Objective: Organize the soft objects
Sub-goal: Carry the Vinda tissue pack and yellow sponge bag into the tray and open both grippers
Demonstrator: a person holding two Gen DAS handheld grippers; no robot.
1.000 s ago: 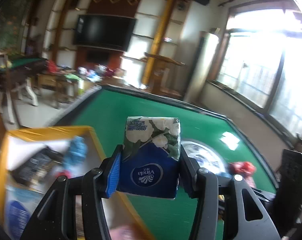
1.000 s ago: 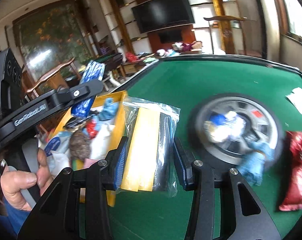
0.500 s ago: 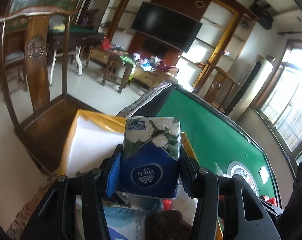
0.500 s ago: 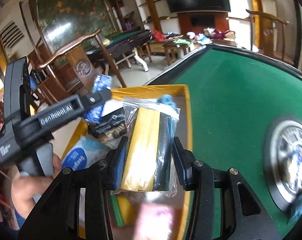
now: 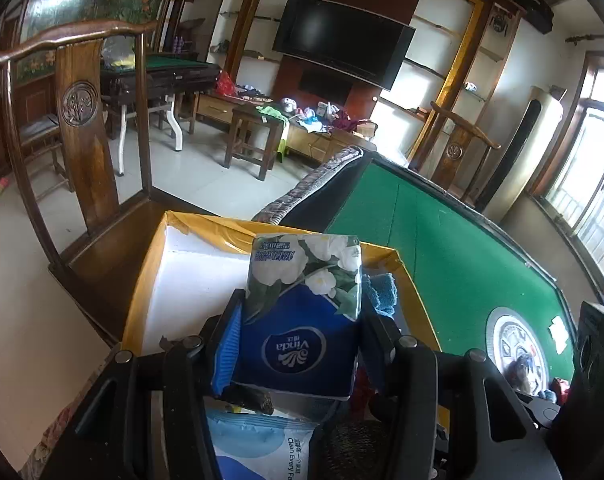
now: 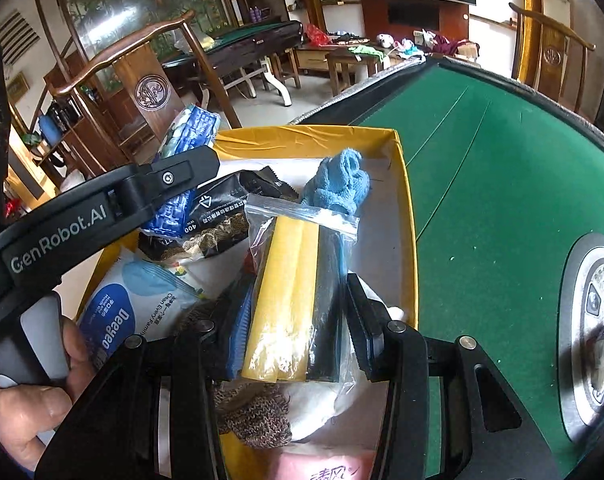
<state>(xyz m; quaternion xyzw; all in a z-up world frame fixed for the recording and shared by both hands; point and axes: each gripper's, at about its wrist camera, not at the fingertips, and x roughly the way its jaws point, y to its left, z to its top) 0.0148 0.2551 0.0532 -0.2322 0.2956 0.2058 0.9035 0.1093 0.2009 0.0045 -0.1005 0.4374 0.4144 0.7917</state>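
Observation:
My left gripper (image 5: 298, 320) is shut on a blue Vinda tissue pack (image 5: 302, 312) with white flowers and holds it above the yellow-rimmed box (image 5: 206, 224). In the right wrist view the left gripper (image 6: 182, 172) and the pack (image 6: 190, 128) hang over the box's left side (image 6: 302, 132). My right gripper (image 6: 298, 312) is shut on a clear zip bag of yellow and black sponges (image 6: 298, 296), held over the box's middle. The box holds a blue cloth (image 6: 342, 180), a black packet (image 6: 222, 212), a white Deeyeo wipes pack (image 6: 134, 304) and a brown scrubber (image 6: 254, 412).
The box sits at the left edge of a green felt table (image 6: 502, 184). A round silver hub (image 6: 594, 320) is set in the table's middle, with small items on it. A wooden chair (image 5: 86, 120) stands just beyond the box. A pink pack (image 6: 326, 468) lies at the box's near end.
Both grippers swung left from the table's middle to above the box, each still holding its item. Over the last half second both views came closer to the box contents.

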